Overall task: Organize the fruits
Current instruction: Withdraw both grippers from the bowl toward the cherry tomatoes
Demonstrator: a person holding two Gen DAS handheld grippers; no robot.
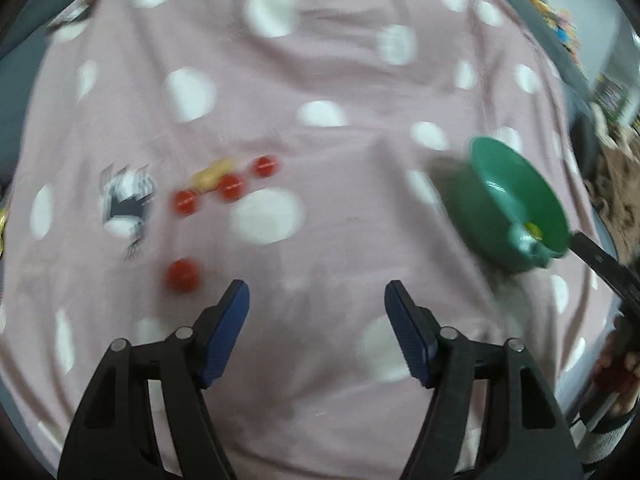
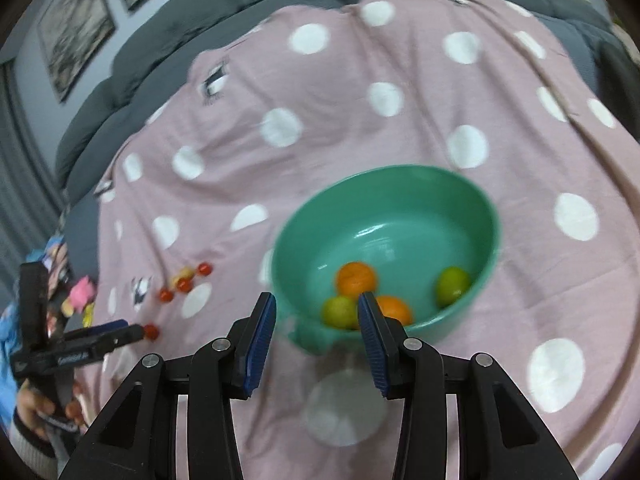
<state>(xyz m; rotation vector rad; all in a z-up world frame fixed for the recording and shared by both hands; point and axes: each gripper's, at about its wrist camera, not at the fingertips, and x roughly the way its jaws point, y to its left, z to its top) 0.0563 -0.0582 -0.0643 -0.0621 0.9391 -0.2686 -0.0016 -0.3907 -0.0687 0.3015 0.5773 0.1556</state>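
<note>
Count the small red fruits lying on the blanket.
4. Three sit in a loose row beside a yellowish fruit; the fourth lies apart, nearer the left hand-held gripper. More may be hidden.

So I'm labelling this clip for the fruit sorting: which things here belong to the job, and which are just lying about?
Part of the job:
- green bowl
- two orange fruits and two green ones in it
- small red fruits on the cloth
- yellowish piece beside them
- left gripper, empty

Just lying about:
- pink spotted blanket
- grey sofa
- framed pictures
- toys at the edge

Green bowl holds two oranges and two limes; red fruits lie scattered nearby.
</note>
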